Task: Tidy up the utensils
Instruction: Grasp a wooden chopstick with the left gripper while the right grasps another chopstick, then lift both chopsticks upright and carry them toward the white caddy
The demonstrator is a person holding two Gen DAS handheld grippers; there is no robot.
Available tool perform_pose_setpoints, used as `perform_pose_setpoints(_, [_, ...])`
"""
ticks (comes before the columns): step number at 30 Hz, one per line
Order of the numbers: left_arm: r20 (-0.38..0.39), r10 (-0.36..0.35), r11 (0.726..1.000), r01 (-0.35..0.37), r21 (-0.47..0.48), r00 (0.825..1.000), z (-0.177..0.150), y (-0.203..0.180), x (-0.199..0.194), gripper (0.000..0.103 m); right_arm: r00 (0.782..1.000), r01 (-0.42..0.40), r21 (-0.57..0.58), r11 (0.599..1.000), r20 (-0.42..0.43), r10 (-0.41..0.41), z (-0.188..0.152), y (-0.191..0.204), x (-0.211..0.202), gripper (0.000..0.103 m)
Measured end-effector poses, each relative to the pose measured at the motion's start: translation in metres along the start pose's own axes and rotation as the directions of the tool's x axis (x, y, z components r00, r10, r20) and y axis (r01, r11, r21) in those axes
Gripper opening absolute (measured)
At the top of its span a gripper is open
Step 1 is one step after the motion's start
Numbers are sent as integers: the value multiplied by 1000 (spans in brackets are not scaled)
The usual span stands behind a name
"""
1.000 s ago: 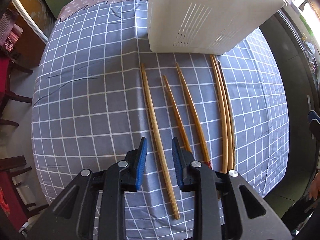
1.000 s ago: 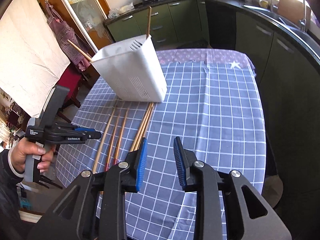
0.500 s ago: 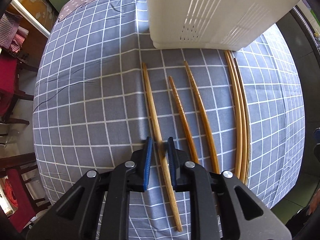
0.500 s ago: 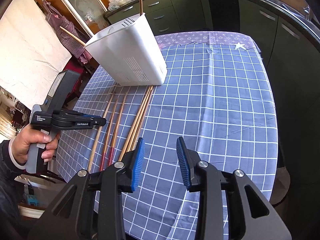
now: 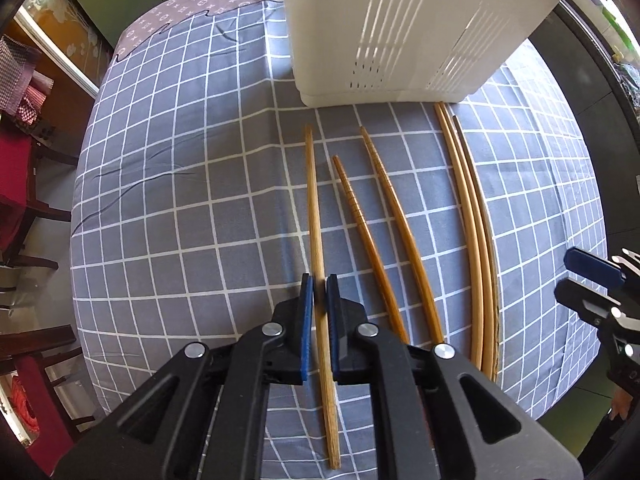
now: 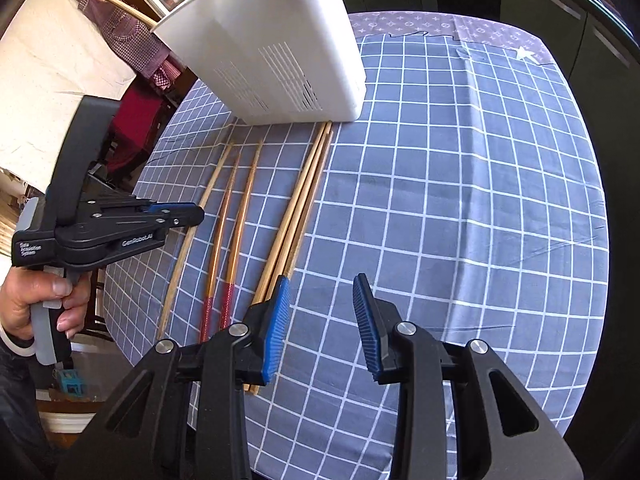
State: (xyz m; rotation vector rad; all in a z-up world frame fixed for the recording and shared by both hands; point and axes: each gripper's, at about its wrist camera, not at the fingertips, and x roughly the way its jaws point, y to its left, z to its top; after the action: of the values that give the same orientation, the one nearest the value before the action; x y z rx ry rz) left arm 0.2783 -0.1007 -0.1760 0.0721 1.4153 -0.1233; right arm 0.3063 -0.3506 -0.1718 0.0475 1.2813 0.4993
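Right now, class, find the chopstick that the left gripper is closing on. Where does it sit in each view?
Left wrist view: the leftmost chopstick runs up the centre, between the left gripper fingers.
Right wrist view: the same chopstick is the leftmost of the row, passing behind the left gripper tip.
Shared landmark: the white utensil holder beyond the chopsticks' far ends.
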Motion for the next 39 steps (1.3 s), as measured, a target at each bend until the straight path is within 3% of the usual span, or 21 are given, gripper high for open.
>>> perform_pose_setpoints(4, [52,-19,1000,19,9,998,-5,8,-18,7,998,19,7,1000,-53,-19,17,5,16,33])
perform_pose_setpoints(10, [135,-42,999,38,33,990,-14,23,-52,7,989,49,20,999,-138,-46,34,15,38,21])
perform_pose_setpoints(16, [194,-65,997,58,41,979,-27,32,-77,7,980,128,20,992,-159,-124,42,21,52,17])
perform_pose_setpoints(39, [194,-102,994,93,56,976,-30,41,-75,7,972,170,28,985,-168,-163,54,31,68,17])
